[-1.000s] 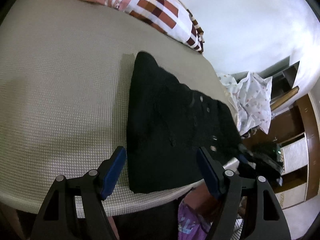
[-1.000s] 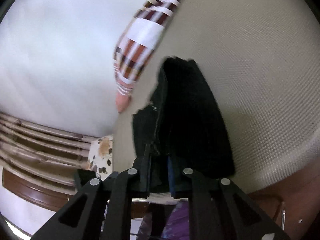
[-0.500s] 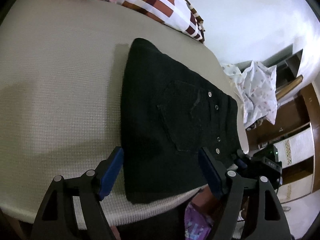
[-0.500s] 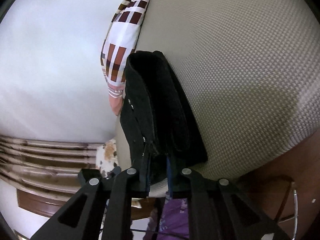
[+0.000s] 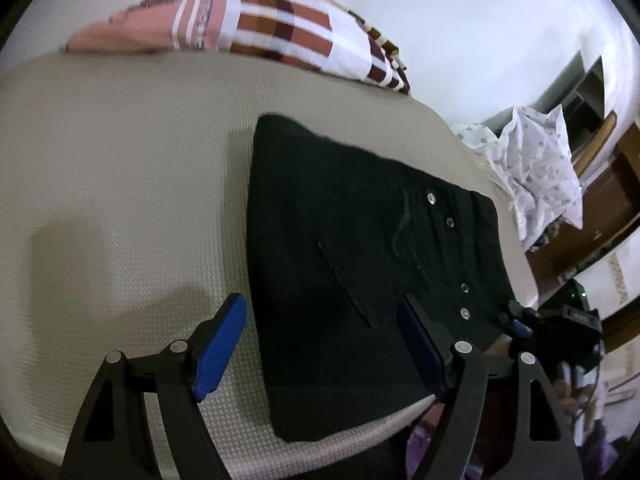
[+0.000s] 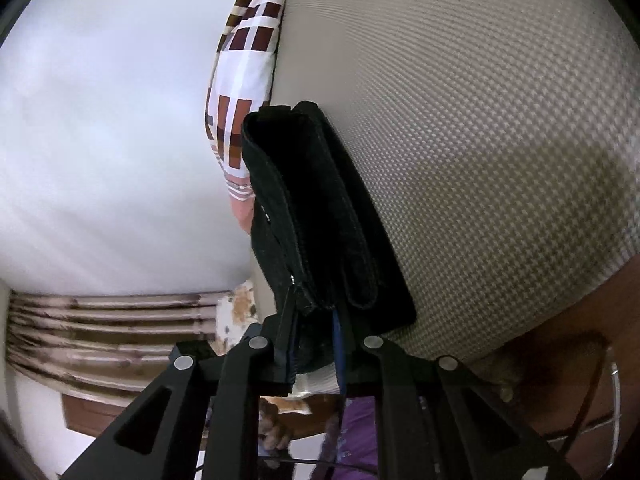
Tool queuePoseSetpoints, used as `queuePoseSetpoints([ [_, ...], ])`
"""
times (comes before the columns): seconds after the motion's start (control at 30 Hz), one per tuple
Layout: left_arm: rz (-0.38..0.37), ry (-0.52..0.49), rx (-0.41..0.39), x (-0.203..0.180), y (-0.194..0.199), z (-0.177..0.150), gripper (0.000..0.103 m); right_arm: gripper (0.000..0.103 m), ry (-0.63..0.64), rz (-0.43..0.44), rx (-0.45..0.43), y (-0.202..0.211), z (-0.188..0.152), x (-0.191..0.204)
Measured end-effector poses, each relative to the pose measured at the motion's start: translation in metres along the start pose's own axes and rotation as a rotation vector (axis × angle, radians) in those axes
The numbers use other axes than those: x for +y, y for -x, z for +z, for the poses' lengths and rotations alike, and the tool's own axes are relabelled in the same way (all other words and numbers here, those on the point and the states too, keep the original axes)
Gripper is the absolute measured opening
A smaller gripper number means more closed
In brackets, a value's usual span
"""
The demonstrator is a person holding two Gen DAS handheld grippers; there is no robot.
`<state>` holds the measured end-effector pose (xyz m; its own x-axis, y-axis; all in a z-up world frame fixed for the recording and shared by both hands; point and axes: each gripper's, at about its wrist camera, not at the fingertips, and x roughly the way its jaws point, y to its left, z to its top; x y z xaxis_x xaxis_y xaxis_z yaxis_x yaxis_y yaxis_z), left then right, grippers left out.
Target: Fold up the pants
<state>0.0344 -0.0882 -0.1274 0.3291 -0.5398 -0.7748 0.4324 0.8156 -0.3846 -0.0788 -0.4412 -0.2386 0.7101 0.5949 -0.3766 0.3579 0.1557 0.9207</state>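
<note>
Black pants [image 5: 360, 248] lie folded into a compact stack on the beige textured bed [image 5: 120, 200], back pocket and metal rivets up. My left gripper [image 5: 320, 344] is open and empty, its blue pads either side of the stack's near part, just above it. My right gripper [image 6: 314, 344] is shut on the near corner of the pants [image 6: 320, 220] at the waistband side. It also shows in the left wrist view [image 5: 520, 320] at the stack's right corner.
A striped brown, white and pink pillow [image 5: 260, 28] lies at the far edge of the bed. A white dotted cloth [image 5: 536, 176] is heaped beyond the bed's right side, with wooden furniture [image 5: 600, 208] behind. The bed's near edge [image 5: 340, 440] runs under my left gripper.
The left gripper has moved closer and lower over the folded pants. The right gripper stays shut on the pants corner, and the stack has settled flatter on the bed.
</note>
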Motion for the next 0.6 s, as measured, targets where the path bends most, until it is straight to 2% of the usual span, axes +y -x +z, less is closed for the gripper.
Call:
queuePoseSetpoints([
  [0.13, 0.098, -0.066, -0.045, -0.007, 0.004, 0.003, 0.077, 0.015, 0.039, -0.027, -0.003, 0.002, 0.000, 0.008],
  [0.23, 0.133, -0.094, -0.066, -0.009, 0.007, 0.005, 0.077, 0.017, 0.076, -0.066, -0.017, 0.007, -0.001, 0.017],
  [0.37, 0.180, -0.117, -0.081, -0.010, 0.009, 0.005, 0.078, 0.019, 0.197, -0.187, -0.072, 0.016, -0.005, 0.040],
  [0.47, 0.215, -0.126, -0.082, -0.011, 0.008, 0.005, 0.078, 0.039, 0.357, -0.340, -0.143, 0.020, -0.008, 0.065],
  [0.5, 0.223, -0.131, -0.081, -0.011, 0.008, 0.005, 0.078, 0.054, 0.392, -0.366, -0.153, 0.020, -0.009, 0.070],
  [0.53, 0.236, -0.137, -0.082, -0.012, 0.008, 0.006, 0.078, 0.062, 0.414, -0.377, -0.161, 0.020, -0.009, 0.074],
  [0.6, 0.254, -0.146, -0.082, -0.012, 0.007, 0.006, 0.078, 0.063, 0.426, -0.367, -0.166, 0.019, -0.006, 0.078],
])
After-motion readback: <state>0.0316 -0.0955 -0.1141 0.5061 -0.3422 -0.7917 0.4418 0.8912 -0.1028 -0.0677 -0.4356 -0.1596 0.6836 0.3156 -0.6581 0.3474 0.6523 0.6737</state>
